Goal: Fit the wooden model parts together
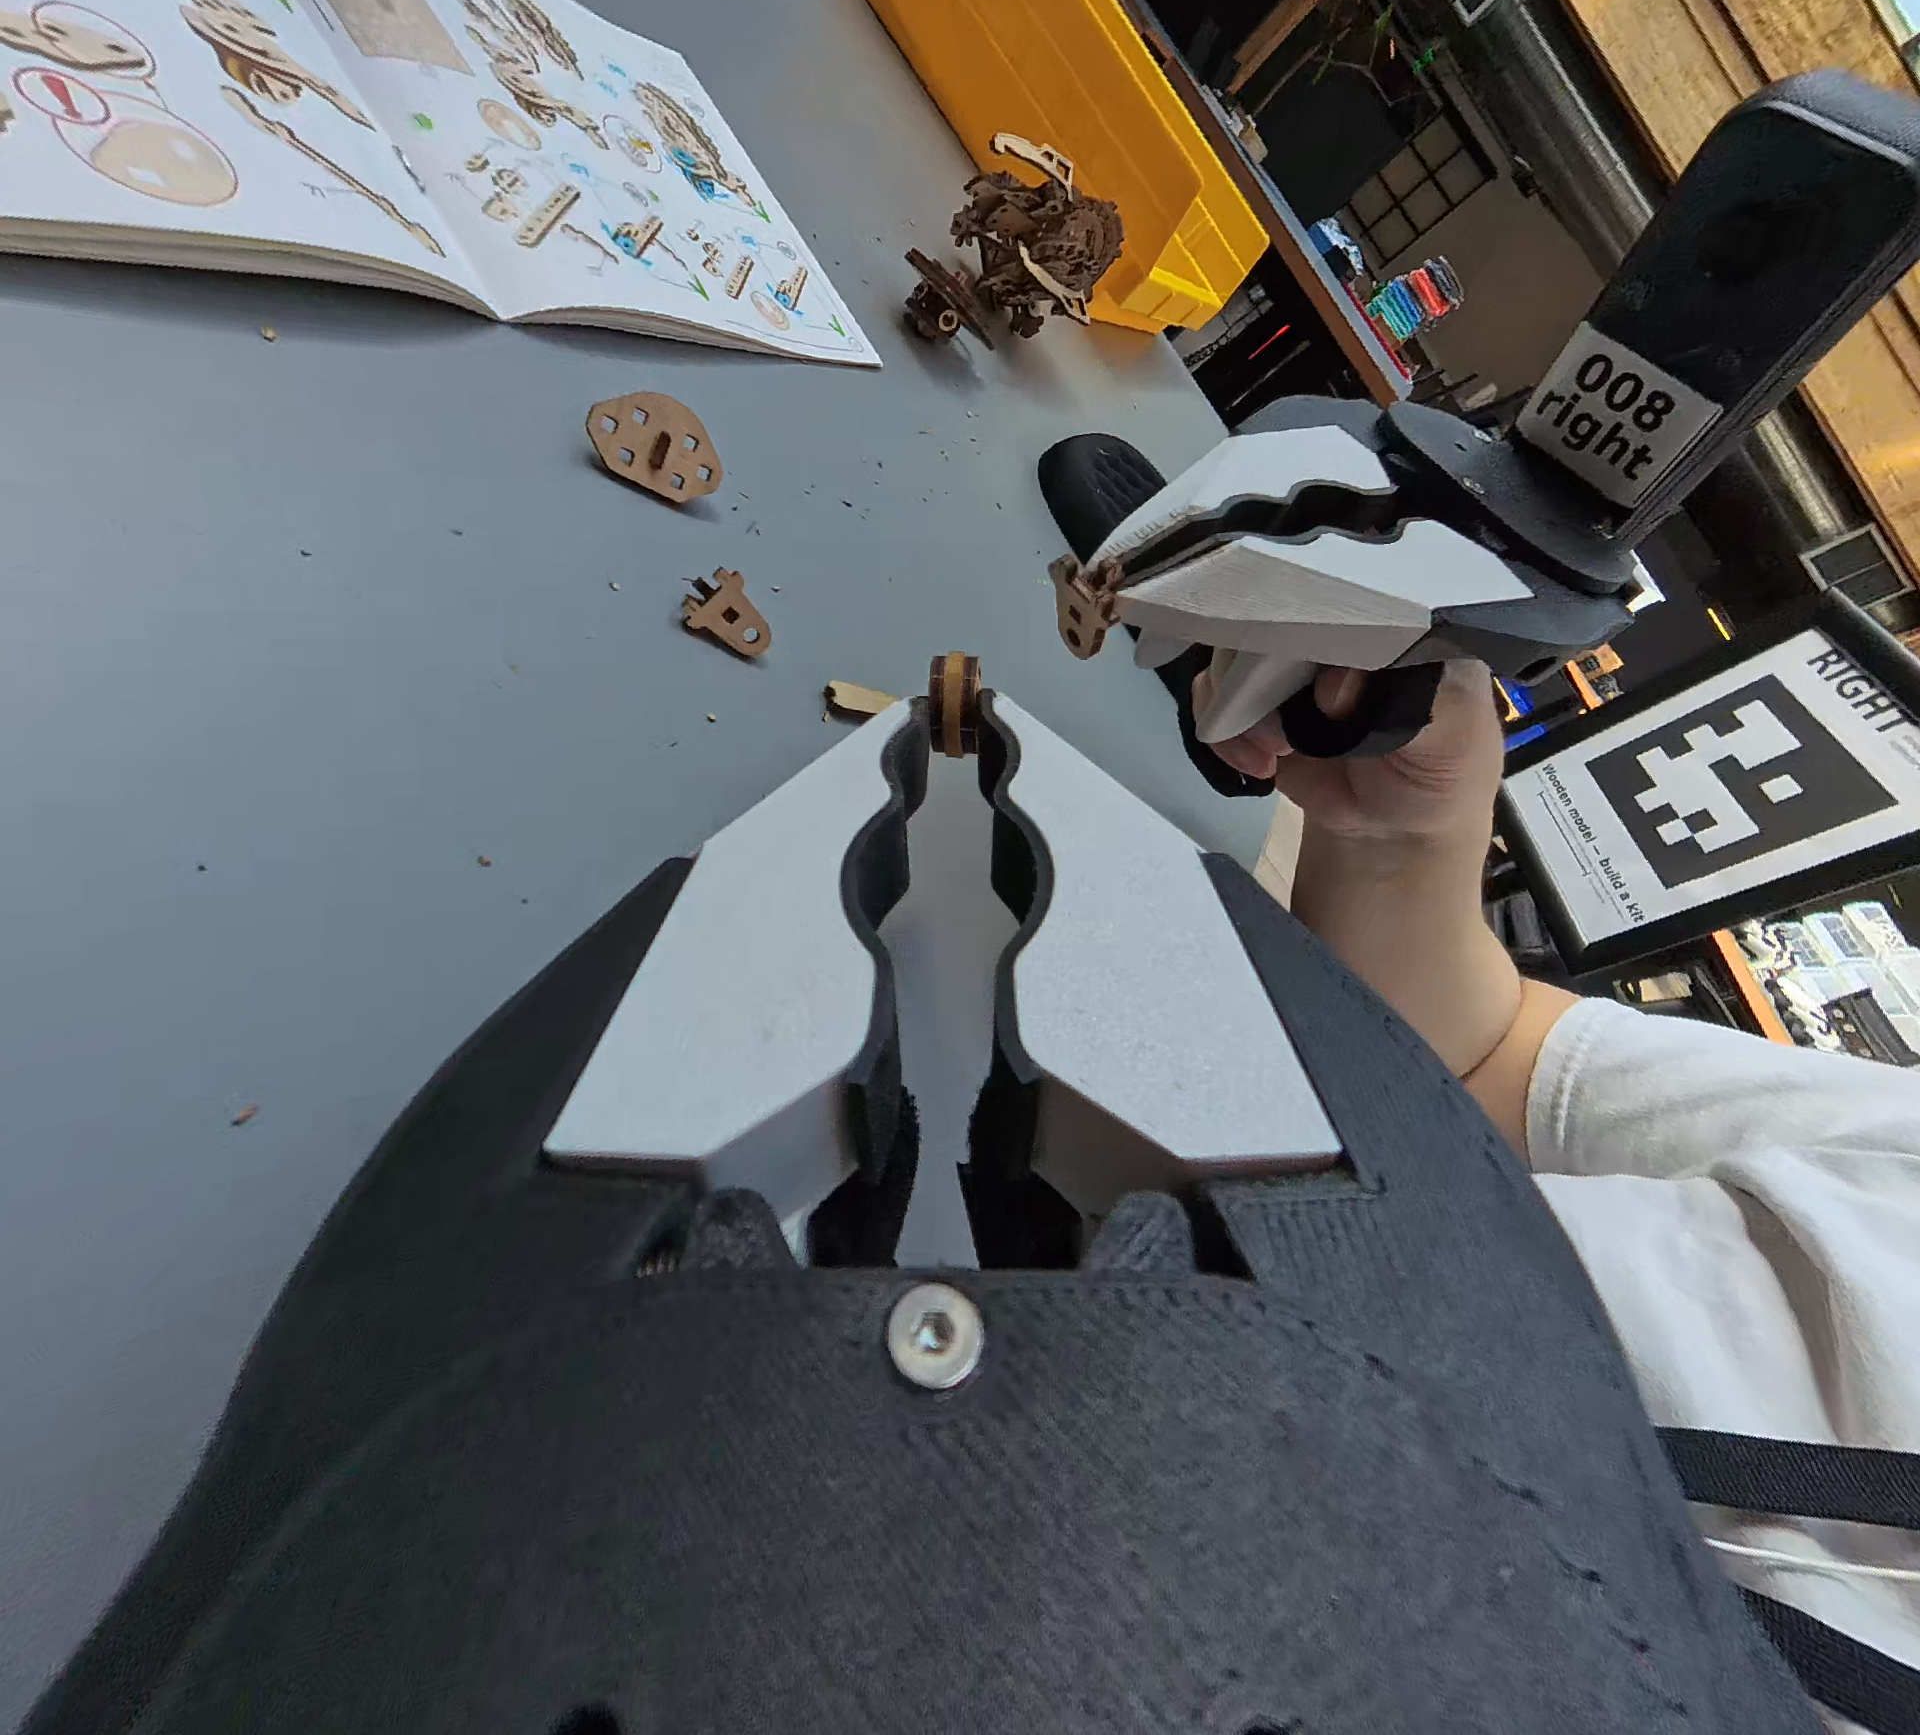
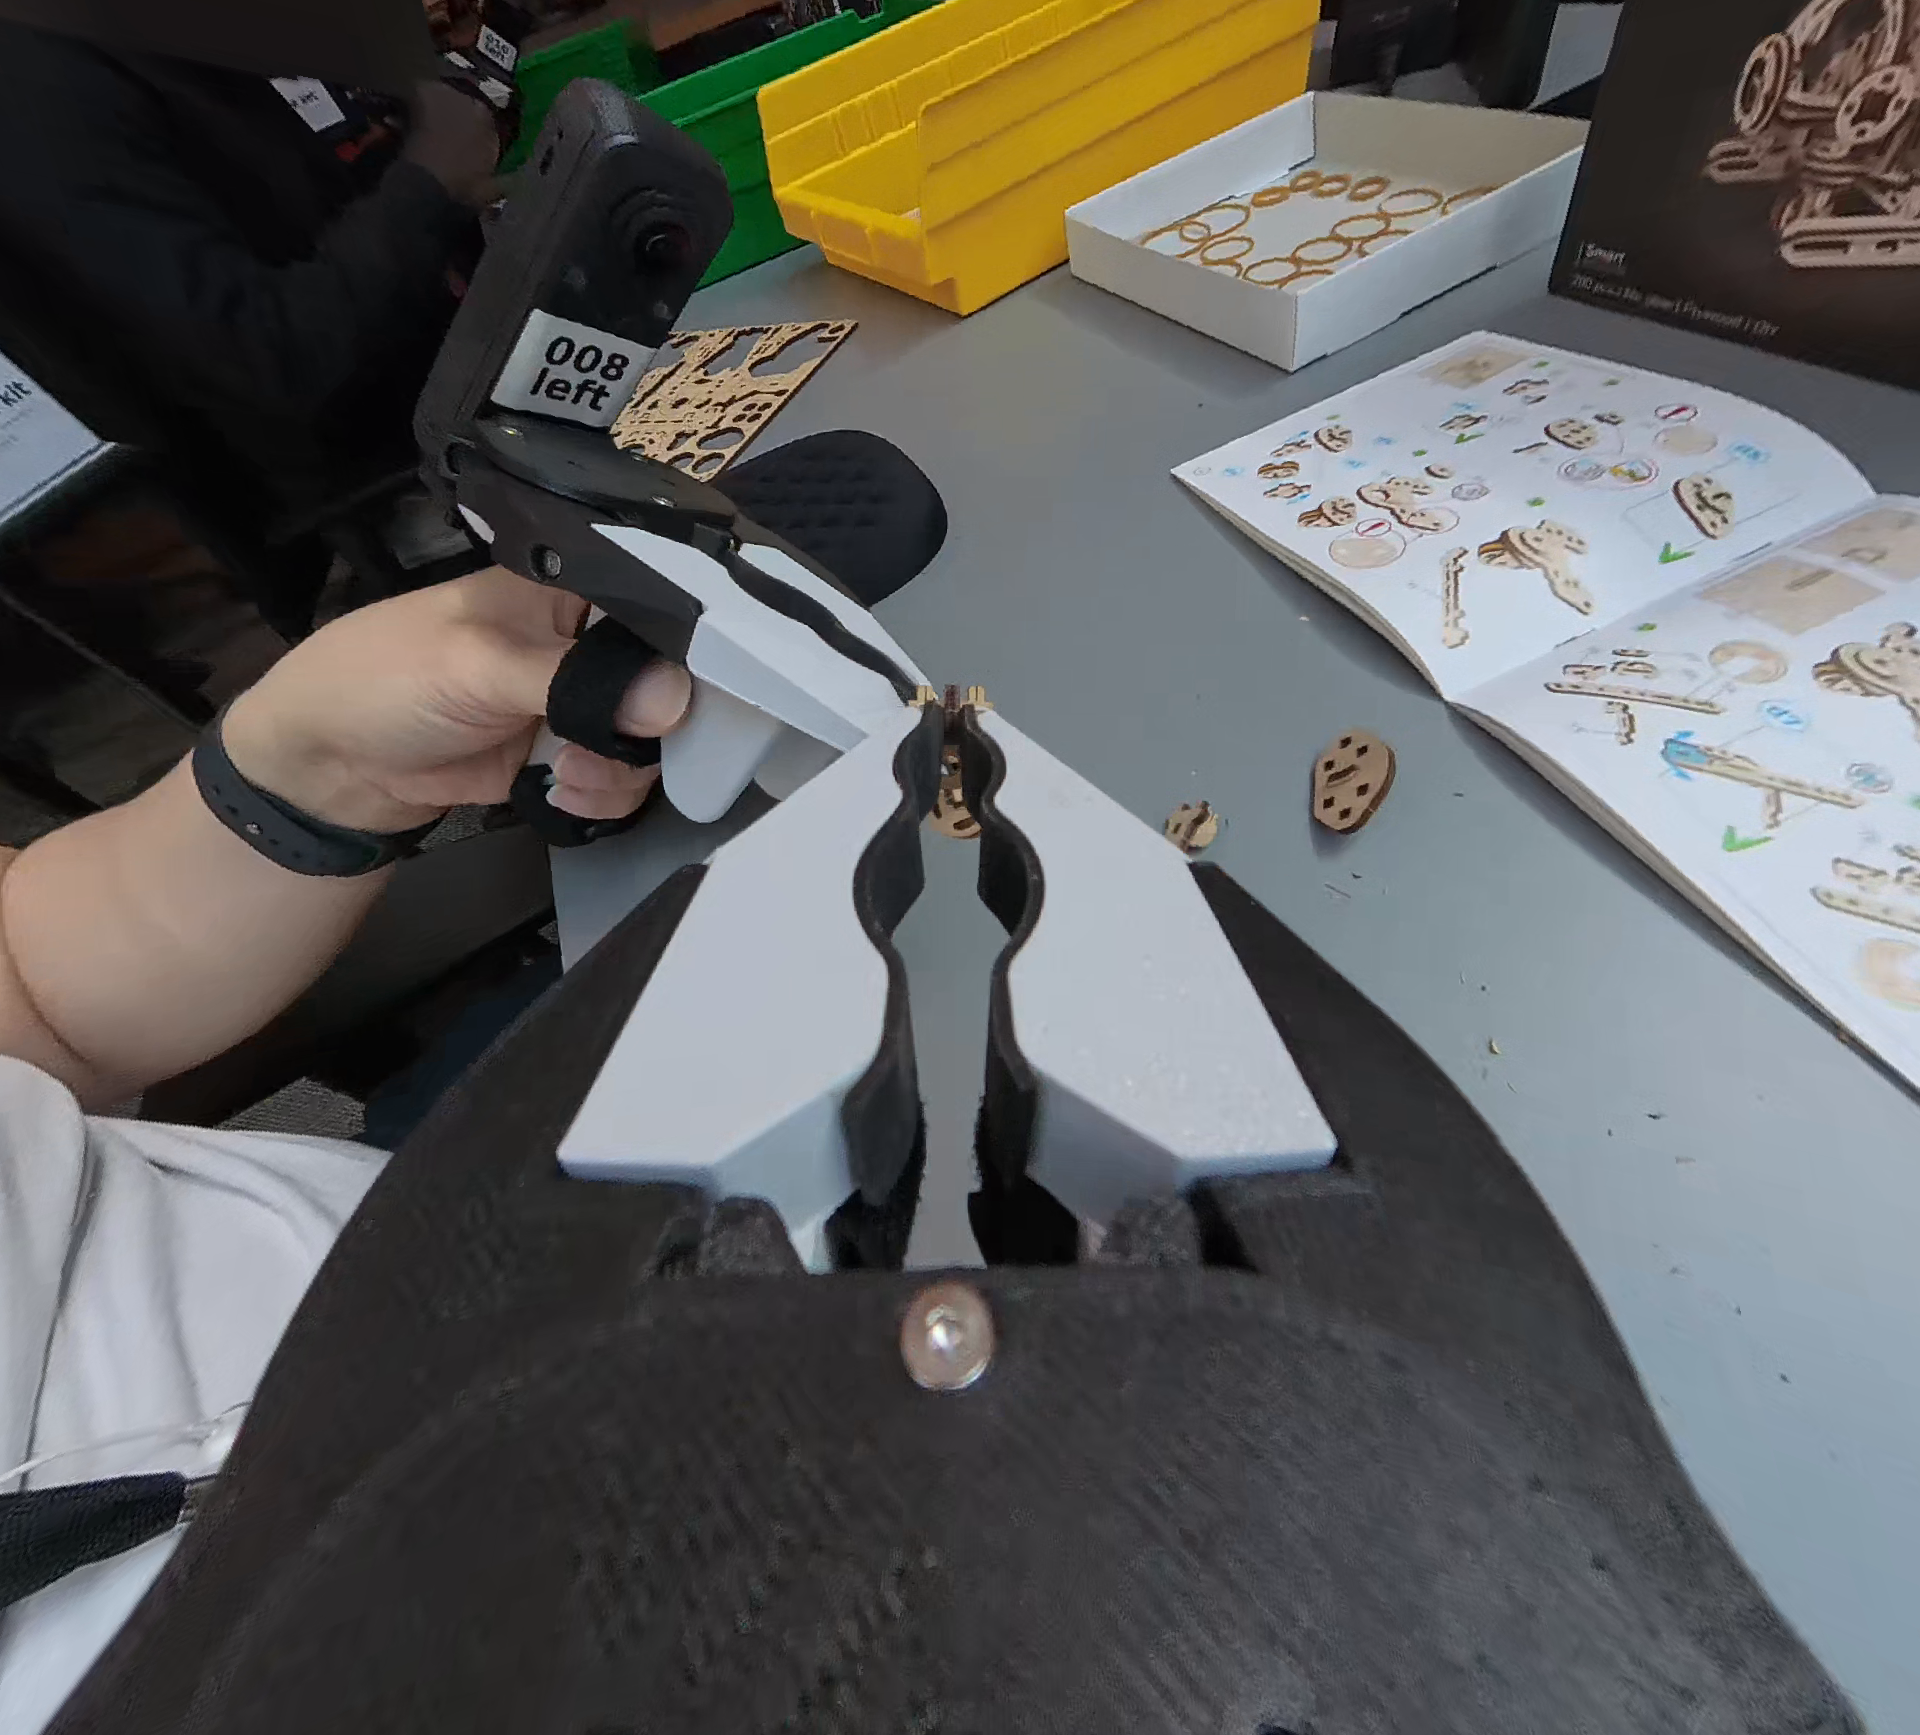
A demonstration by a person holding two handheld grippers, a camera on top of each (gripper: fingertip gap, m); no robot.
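One grey table (image 1: 312,750) carries everything. On it lie one open instruction booklet (image 1: 436,127), whose pages run past the frame edge in both views, and bins along the far side: one yellow bin (image 2: 1039,127) and one green bin (image 2: 727,85) behind it, the green one largely hidden by the left gripper's camera housing. One white tray (image 2: 1330,314) holds many thin wooden rings, too crowded to count. One dark kit box (image 2: 1766,75) stands at the right, cut off by the frame. One punched-out plywood sheet (image 2: 727,397) lies partly behind the left gripper.

There are two grippers, each held in a hand. The left gripper (image 1: 954,709) is closed down on a small round wooden disc (image 1: 954,698), pinched on edge at the very tips, above the table. The right gripper (image 1: 1091,589) has its jaws nearly together on a small flat wooden piece (image 1: 1083,615) with holes, hanging from its tips. In the right wrist view the two held parts sit close together at the tips, and whether they touch is hard to make out.

Loose on the table: one oval slotted wooden plate (image 1: 655,447), one small keyed wooden part (image 1: 729,613), one pale sliver (image 1: 857,698) half hidden behind the left gripper's tips, and one dark partly built wooden assembly (image 1: 1018,251) near the yellow bin.
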